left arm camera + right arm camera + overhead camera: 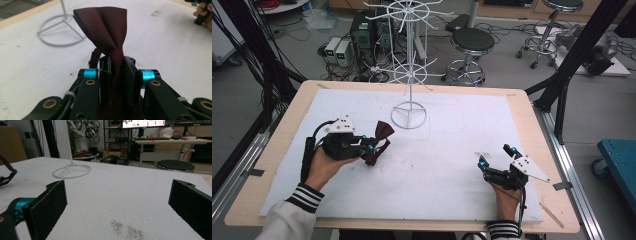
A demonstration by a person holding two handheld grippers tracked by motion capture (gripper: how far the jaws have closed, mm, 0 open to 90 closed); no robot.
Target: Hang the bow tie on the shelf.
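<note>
Fingers [106,75] of the left gripper [368,146] are clamped on the knot of a dark red bow tie [103,28], its wings fanning up above the pads in the left gripper view and its strap looping down behind. In the high view the tie hangs left of centre, clear of the white worktop [447,170] and a little below and left of the white wire display stand [409,75]. The right gripper [494,159] rests at lower right, its fingers [47,207] spread wide with nothing between them.

I judge the step in hand to be carrying the tie toward the stand for hanging. The next move calls for lifting the tie to the height of a free prong, then steering the strap loop over it; the idle right gripper could spread the loop.
</note>
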